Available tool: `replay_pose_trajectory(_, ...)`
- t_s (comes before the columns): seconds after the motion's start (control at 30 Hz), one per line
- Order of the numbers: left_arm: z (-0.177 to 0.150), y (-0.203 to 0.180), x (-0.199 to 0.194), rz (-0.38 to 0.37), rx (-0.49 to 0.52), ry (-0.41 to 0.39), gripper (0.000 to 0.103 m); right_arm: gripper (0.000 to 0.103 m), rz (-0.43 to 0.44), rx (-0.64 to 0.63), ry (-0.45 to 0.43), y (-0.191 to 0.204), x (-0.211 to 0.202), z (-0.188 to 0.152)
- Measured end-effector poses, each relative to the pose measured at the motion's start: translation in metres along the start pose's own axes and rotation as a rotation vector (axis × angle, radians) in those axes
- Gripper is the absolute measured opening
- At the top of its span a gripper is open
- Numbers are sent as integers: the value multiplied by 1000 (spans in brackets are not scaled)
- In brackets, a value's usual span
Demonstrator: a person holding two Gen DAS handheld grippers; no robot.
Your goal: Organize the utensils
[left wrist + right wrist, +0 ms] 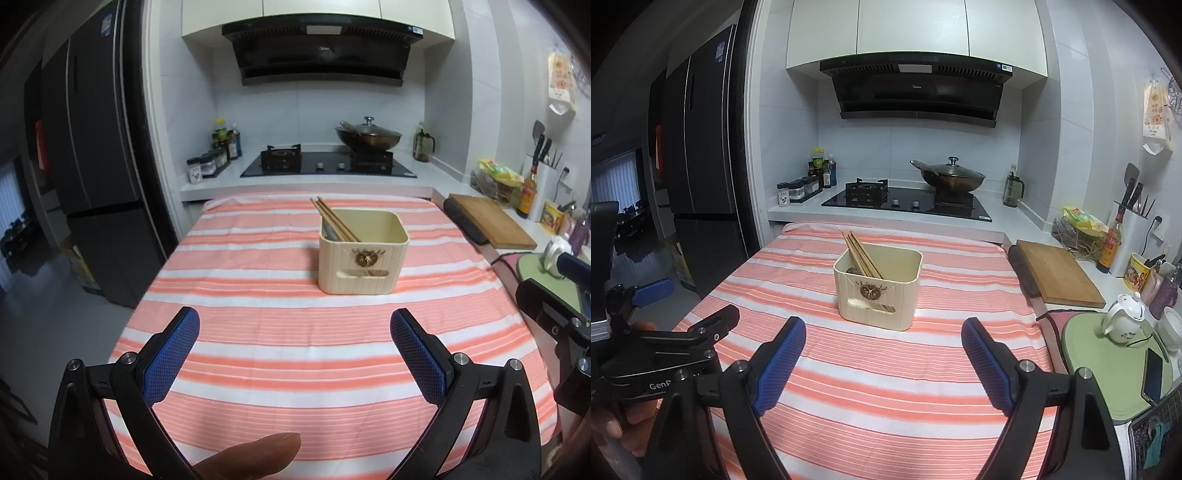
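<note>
A cream ribbed plastic utensil box point(364, 254) with a brown emblem stands toward the far edge of a table under a pink-and-white striped cloth point(295, 354). Brown wooden chopsticks point(334, 218) lean from its left corner; a grey utensil beneath them is hard to make out. The left gripper point(295, 332) and right gripper point(884, 341) both gape wide, holding nothing, near the table's front edge.

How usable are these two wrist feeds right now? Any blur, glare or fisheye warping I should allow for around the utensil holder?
Left wrist view: sharp, evenly lit, utensil holder and chopsticks crisp; a blurred fingertip intrudes at the bottom. Right wrist view: equally sharp, the holder's shadow soft; mild glare on the upper cabinets. Both: strong barrel warping bends the striped cloth and fridge, with dark corners.
</note>
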State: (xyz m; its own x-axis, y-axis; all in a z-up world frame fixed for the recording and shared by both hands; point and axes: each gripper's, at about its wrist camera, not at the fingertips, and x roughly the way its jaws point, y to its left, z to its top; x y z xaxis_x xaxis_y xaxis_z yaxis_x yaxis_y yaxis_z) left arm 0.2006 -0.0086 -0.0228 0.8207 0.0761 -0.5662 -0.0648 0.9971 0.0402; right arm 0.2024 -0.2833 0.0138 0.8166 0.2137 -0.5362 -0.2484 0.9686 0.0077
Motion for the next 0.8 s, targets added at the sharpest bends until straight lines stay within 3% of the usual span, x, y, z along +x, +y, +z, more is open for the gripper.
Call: replay_pose_trajectory(0.8,0,1,0,1,3,3,103,88,1,1,9,3,1,0)
